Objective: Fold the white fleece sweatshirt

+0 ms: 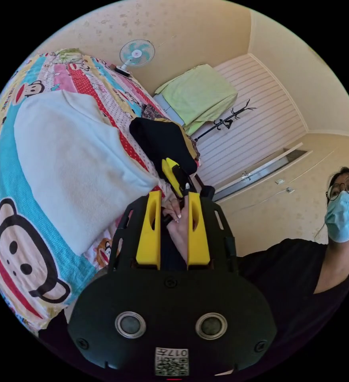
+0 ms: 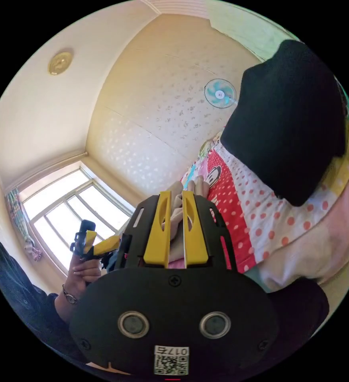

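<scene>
left claw [image 1: 173,199]: jaws parallel, small gap, pinching nothing | right claw [image 2: 176,197]: jaws nearly together, gripping nothing | white fleece sweatshirt [image 1: 73,159]: folded on bed [image 1: 11,223], beside black garment [image 1: 162,141]

1. White fleece sweatshirt [image 1: 69,159]: near edge hidden behind the left gripper [image 1: 173,195] body in the left gripper view.
2. Cartoon bedspread [image 1: 19,234]: cut off by the fisheye border.
3. Right gripper [image 2: 176,195]: pale cloth sits between the jaws; contact cannot be determined.
4. Black garment [image 2: 290,119]: far side cut off by the picture edge.
</scene>
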The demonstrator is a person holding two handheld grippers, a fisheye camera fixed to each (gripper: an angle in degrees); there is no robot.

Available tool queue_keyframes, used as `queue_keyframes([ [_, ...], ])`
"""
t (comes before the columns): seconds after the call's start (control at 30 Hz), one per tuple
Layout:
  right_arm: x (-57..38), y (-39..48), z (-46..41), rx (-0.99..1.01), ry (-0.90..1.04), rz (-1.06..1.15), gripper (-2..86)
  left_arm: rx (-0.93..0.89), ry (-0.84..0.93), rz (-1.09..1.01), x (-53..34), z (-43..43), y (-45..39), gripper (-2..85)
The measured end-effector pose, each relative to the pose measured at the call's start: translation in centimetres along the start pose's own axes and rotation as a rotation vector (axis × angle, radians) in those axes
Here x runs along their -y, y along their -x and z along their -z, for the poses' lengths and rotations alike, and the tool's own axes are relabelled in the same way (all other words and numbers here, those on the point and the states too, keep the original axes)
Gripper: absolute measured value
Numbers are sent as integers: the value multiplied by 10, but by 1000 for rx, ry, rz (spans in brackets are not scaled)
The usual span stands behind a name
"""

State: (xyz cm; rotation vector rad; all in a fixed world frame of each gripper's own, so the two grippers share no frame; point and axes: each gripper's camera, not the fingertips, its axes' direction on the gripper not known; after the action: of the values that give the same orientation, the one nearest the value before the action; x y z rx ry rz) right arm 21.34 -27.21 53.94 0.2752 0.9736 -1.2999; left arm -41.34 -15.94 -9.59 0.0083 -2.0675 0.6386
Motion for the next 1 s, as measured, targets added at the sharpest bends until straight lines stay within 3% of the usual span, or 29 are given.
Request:
queue_keyframes([
  [0.1,33,48,-2,17,99,155,116,51,-37,34,-12,9,10,102],
  [0.17,53,83,-29,-28,269,266,136,46,-59,69,-17,12,21,102],
  [0.33,56,96,-120,-113,772,391,63,52,-152,189,-26,29,48,117],
  [0.5,82,54,-37,-110,427,144,35,168,-393,369,-56,68,69,150],
  [0.57,74,31,-18,-227,390,60,32,142,-370,438,-58,64,86,179],
  [0.67,67,12,-16,-250,444,-29,34,70,-278,497,-54,39,113,194],
  [0.73,69,7,-8,-173,424,-75,36,-2,-201,498,-46,18,124,173],
  [0.83,76,8,18,-167,371,-110,42,67,-160,559,-46,7,128,108],
  [0.9,76,7,41,-174,339,-156,66,-2,-178,549,-50,14,125,82],
  [0.97,69,0,71,-137,322,-247,198,-72,-187,520,-52,20,115,75],
  [1.0,67,-3,76,-119,332,-271,215,-88,-179,490,-51,22,103,73],
])
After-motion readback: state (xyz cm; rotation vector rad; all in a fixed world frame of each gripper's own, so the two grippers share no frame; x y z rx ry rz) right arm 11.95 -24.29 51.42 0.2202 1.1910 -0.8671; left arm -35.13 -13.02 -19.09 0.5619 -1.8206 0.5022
